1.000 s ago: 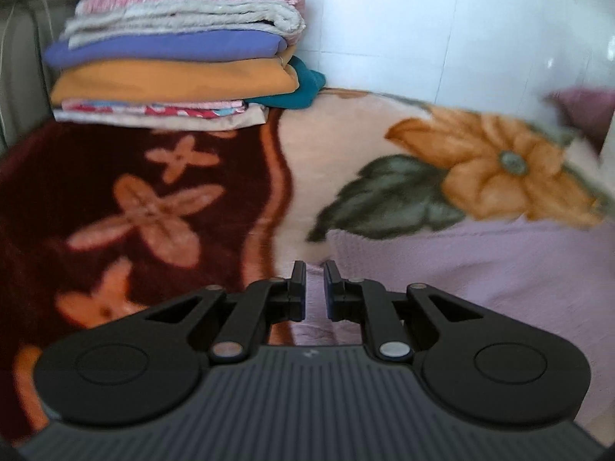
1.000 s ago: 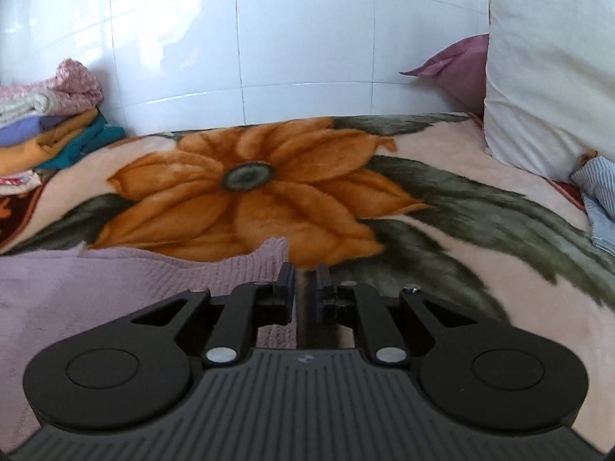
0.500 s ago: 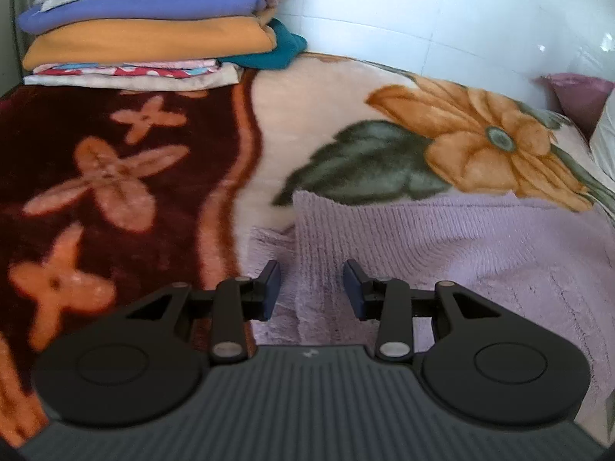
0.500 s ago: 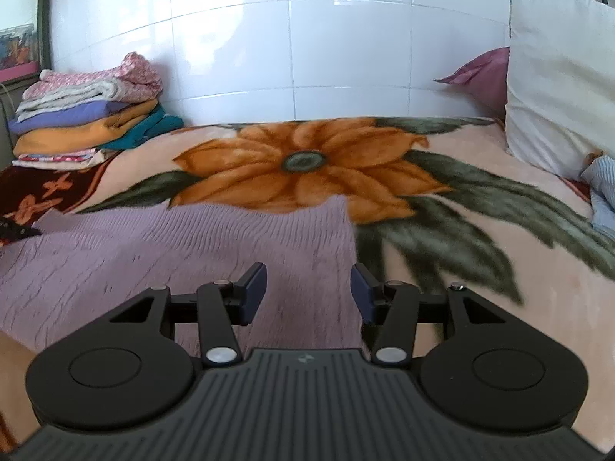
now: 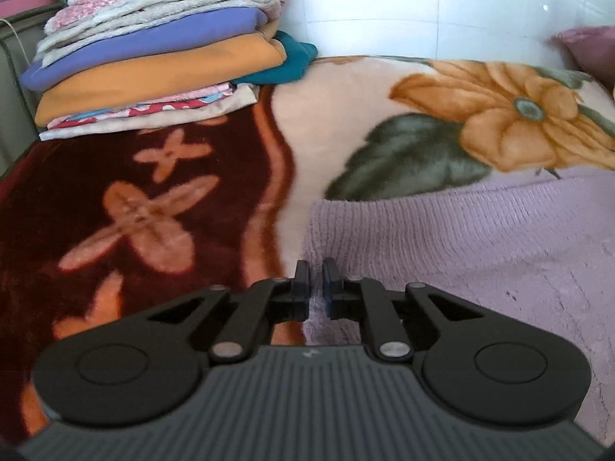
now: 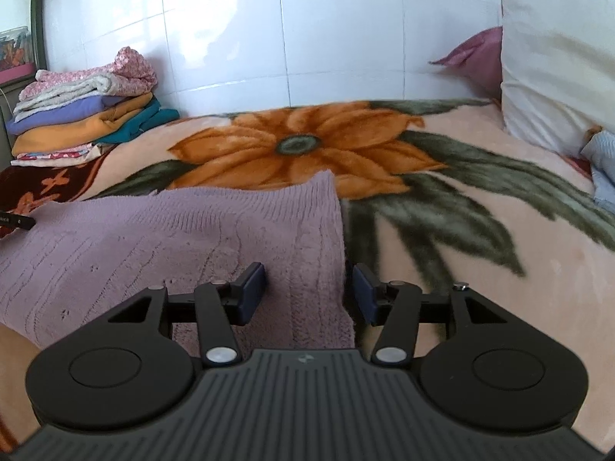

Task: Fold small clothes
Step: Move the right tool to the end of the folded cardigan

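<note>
While a lilac ribbed knit sweater (image 6: 192, 238) is spread flat on the floral blanket (image 6: 442, 230) of the bed, its left edge is pinched by the left claw (image 5: 316, 282), whose fingers are pressed nearly together. The right claw (image 6: 309, 292) is held spread, straddling the sweater's right edge.

Both wrist views sit low behind their tools, facing the tiled wall (image 6: 307, 38), sharing the folded stack (image 5: 153, 57).
</note>
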Tool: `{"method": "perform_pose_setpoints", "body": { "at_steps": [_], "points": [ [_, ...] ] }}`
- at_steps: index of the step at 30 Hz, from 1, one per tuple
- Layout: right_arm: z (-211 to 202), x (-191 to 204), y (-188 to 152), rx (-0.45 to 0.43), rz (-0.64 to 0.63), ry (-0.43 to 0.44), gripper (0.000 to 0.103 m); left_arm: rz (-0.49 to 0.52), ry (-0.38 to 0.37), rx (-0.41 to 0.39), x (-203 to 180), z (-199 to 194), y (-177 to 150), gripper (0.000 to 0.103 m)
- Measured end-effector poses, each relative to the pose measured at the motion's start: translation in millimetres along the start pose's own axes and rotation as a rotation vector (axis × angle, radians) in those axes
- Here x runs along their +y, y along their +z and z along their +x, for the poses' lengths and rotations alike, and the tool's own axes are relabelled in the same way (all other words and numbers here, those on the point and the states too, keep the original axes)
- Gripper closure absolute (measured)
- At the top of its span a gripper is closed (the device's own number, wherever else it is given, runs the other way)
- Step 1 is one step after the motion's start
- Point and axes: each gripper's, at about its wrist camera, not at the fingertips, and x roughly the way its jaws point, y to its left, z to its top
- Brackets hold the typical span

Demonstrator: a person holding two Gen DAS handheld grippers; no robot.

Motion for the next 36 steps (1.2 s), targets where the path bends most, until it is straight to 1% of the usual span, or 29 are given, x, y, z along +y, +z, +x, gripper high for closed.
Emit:
{"method": "perform_pose_setpoints", "body": {
  "at_steps": [2, 5, 8, 11, 12, 13, 14, 15, 16, 17, 18, 20, 22, 24, 26, 28, 30, 32, 36],
  "points": [
    [1.2, -2.6, 6.1, -0.001, 0.019, 0.013, 0.044, -0.012, -0.021, -0.003, -0.8, -9.5, -0.5, 0.091],
    [7.3, -6.7, 24.5, -0.020, 0.033, 0.030, 0.044, -0.019, -0.041, -0.011, -3.4, -29.0, -2.4, 0.091],
    [27.0, -14.7, 41.8, -0.003, 0.076, 0.025, 0.044, -0.015, -0.060, -0.024, -8.8, -51.2, -6.3, 0.091],
    [54.3, -21.9, 53.1, 0.036, 0.116, 0.006, 0.044, -0.015, -0.091, -0.027, -16.2, -69.5, -12.3, 0.091],
    [62.8, -22.8, 55.1, 0.052, 0.118, 0.009, 0.047, -0.020, -0.104, -0.028, -18.7, -74.1, -15.0, 0.091],
    [72.3, -23.1, 56.6, 0.079, 0.115, 0.023, 0.056, -0.026, -0.122, -0.025, -21.3, -77.7, -18.0, 0.091],
    [79.0, -22.7, 56.6, 0.102, 0.107, 0.056, 0.090, -0.035, -0.142, -0.017, -23.6, -80.1, -21.2, 0.091],
    [83.3, -20.7, 57.5, 0.114, 0.082, 0.091, 0.093, -0.041, -0.159, -0.007, -26.0, -81.1, -24.4, 0.091],
    [82.9, -17.5, 58.8, 0.097, 0.038, 0.092, 0.093, -0.042, -0.173, 0.003, -28.3, -80.7, -27.2, 0.091],
    [82.2, -13.5, 60.6, 0.076, -0.020, 0.072, 0.093, -0.039, -0.178, 0.015, -31.2, -79.5, -30.5, 0.091],
    [83.5, -11.2, 61.3, 0.064, -0.054, 0.025, 0.094, -0.029, -0.172, 0.029, -34.3, -77.2, -34.6, 0.091],
    [94.4, -12.2, 60.3, 0.081, -0.091, -0.046, 0.094, -0.006, -0.147, 0.053, -39.8, -70.3, -43.8, 0.091],
    [104.4, -14.3, 55.0, 0.108, -0.101, -0.060, 0.094, -0.010, -0.140, 0.040, -40.4, -70.1, -49.4, 0.091],
    [103.4, -10.4, 53.6, 0.092, -0.124, -0.070, 0.093, -0.013, -0.135, 0.041, -40.8, -71.7, -48.5, 0.091],
    [96.7, -9.7, 55.5, 0.077, -0.107, -0.078, 0.092, -0.018, -0.135, 0.051, -40.1, -72.5, -47.0, 0.092],
    [85.4, -12.0, 57.4, 0.069, -0.060, -0.069, 0.086, -0.027, -0.136, 0.058, -38.6, -74.3, -45.6, 0.091],
    [66.9, -11.3, 58.1, 0.037, -0.019, -0.052, 0.063, -0.039, -0.136, 0.061, -37.9, -76.8, -45.0, 0.091],
    [46.9, -9.0, 56.4, 0.005, -0.009, -0.020, 0.051, -0.057, -0.136, 0.067, -36.5, -79.8, -45.6, 0.091],
    [8.5, -0.7, 47.6, -0.002, -0.005, 0.074, 0.051, -0.065, -0.129, 0.071, -38.1, -88.6, -46.7, 0.091]
  ]
}}
